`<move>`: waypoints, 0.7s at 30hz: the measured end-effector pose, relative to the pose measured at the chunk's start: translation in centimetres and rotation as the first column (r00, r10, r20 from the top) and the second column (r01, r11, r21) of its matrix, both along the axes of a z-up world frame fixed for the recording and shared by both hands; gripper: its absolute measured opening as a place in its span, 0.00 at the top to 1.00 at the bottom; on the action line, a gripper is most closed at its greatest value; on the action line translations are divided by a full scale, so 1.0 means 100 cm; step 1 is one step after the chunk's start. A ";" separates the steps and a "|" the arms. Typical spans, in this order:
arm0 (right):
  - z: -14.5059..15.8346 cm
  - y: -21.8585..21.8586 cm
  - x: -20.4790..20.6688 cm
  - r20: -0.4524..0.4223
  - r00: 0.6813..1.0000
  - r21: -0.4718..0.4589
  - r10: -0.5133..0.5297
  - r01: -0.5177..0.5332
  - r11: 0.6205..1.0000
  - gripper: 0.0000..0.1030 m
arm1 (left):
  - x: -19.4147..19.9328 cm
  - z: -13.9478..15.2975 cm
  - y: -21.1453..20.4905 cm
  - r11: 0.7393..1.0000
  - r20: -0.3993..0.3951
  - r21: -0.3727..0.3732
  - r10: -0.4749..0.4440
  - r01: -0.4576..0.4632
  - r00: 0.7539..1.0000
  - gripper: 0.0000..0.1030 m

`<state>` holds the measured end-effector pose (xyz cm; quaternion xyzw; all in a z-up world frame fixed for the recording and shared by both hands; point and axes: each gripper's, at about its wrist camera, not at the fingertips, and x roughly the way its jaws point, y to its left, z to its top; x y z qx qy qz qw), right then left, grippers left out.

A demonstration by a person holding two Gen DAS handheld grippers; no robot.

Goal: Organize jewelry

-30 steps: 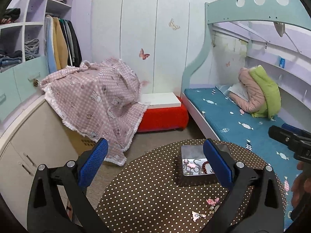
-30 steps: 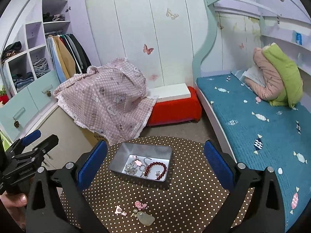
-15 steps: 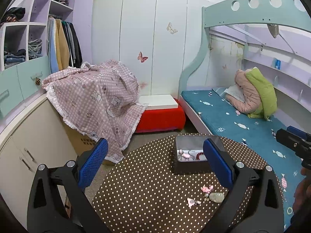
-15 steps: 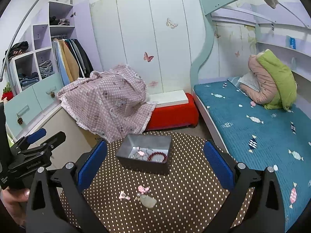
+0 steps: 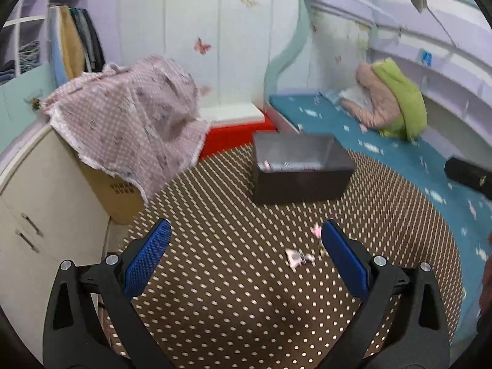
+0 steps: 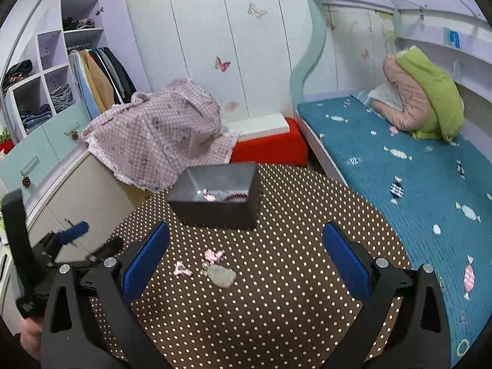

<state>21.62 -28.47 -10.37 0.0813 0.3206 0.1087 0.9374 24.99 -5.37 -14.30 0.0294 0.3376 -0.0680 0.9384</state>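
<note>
Grey tin (image 6: 215,209), three loose trinkets (image 6: 212,266), both grippers (image 5: 246,258) (image 6: 246,258) open-jawed.

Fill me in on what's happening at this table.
A person is tidying jewelry with a handheld gripper in each hand. Both the left gripper and the right gripper are open and empty above the polka-dot table. A grey metal box already holds some pieces. Three are loose in front of it: a pink bow charm, a small pink piece and a pale stone pendant.
</note>
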 end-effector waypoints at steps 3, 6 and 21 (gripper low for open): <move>-0.008 -0.004 0.001 -0.025 1.000 -0.004 -0.006 0.006 1.000 0.07 | 0.010 -0.021 -0.010 0.999 -0.046 0.027 -0.020 0.022 0.999 0.05; -0.017 -0.009 0.003 -0.050 0.999 -0.004 -0.013 0.012 1.000 0.07 | 0.023 -0.043 -0.022 0.998 -0.103 0.053 -0.036 0.041 0.994 0.05; -0.054 -0.003 0.027 -0.181 0.983 -0.012 0.041 -0.044 0.999 0.07 | 0.051 -0.089 -0.022 0.997 -0.234 -0.015 -0.075 0.073 0.969 0.44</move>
